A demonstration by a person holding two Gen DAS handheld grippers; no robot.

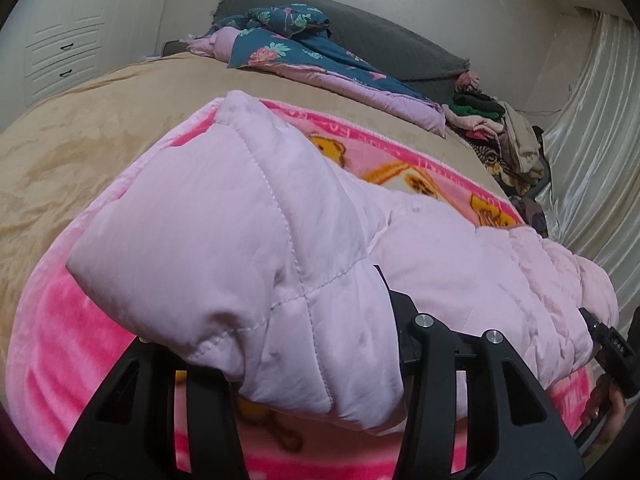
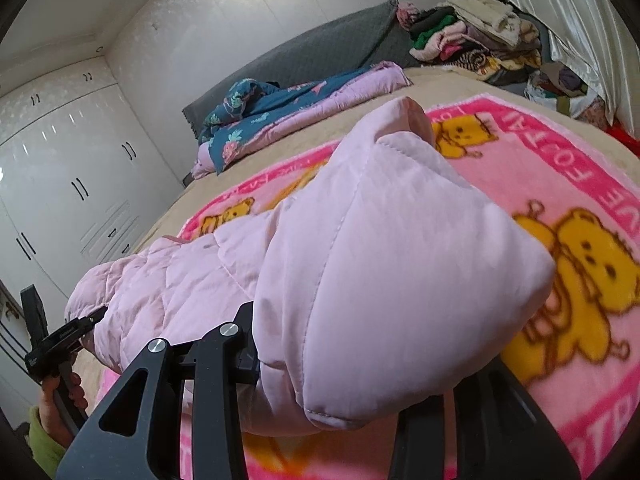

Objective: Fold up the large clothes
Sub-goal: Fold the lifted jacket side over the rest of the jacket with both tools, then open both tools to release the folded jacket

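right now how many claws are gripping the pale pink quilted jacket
2. The left claw pinches one end of the pale pink quilted jacket, the right claw the other end, above the pink bear-print fleece blanket.

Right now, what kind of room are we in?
Most likely a bedroom: a wide bed with a grey headboard, a white built-in wardrobe, and a heap of clothes by the curtain.

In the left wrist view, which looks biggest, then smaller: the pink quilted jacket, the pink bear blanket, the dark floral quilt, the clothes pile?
1. pink quilted jacket, though it is nearest the camera
2. pink bear blanket, partly hidden under the jacket
3. dark floral quilt
4. clothes pile
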